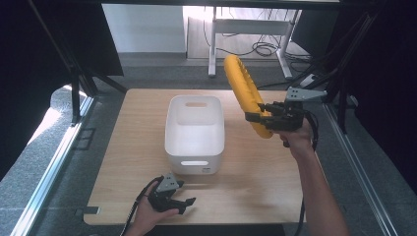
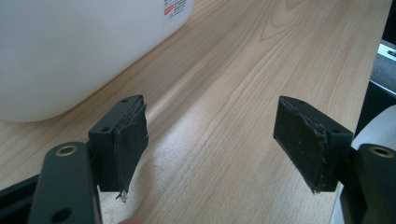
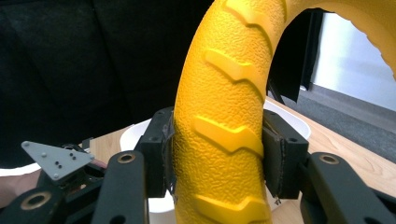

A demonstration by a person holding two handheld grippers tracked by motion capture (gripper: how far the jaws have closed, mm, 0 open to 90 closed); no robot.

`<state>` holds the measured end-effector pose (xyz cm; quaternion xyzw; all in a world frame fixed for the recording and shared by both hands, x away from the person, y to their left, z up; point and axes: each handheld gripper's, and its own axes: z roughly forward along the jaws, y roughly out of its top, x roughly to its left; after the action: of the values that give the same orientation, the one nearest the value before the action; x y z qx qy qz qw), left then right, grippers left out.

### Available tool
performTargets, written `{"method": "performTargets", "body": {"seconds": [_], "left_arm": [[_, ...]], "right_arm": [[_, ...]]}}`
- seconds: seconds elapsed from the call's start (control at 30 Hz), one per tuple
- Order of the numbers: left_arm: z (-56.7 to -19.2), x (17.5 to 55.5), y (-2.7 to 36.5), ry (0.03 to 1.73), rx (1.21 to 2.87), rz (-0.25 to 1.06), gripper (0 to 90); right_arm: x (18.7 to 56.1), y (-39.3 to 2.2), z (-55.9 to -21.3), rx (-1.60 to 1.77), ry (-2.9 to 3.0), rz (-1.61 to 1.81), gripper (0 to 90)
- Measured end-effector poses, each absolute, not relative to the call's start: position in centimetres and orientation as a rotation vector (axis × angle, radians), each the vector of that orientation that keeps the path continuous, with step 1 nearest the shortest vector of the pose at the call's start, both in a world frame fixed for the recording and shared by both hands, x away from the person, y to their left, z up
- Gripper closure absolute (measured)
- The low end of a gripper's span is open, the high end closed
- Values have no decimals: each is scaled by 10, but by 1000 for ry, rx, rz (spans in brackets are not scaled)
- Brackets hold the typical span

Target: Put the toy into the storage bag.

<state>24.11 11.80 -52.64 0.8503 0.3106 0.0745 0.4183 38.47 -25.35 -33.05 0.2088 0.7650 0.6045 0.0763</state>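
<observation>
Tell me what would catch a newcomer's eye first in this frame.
The yellow ring with raised treads, held up in the air by the right gripper over the table's right side. Next, the white bin at the table's centre. The left gripper sits open near the front edge, holding nothing.

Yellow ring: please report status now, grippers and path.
Right gripper shut on yellow ring, held above table. Left gripper open, low beside white bin. Nothing between ring and bin.

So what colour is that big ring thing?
Yellow ring, with raised tread marks; the right gripper view shows it best.
</observation>
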Motion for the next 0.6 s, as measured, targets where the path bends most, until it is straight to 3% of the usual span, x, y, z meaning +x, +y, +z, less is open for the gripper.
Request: {"method": "performTargets", "body": {"seconds": [0.6], "left_arm": [[-526,241,119,780,2134,187,260]], "right_arm": [[378,-234,-318,565,2273,1852,518]]}}
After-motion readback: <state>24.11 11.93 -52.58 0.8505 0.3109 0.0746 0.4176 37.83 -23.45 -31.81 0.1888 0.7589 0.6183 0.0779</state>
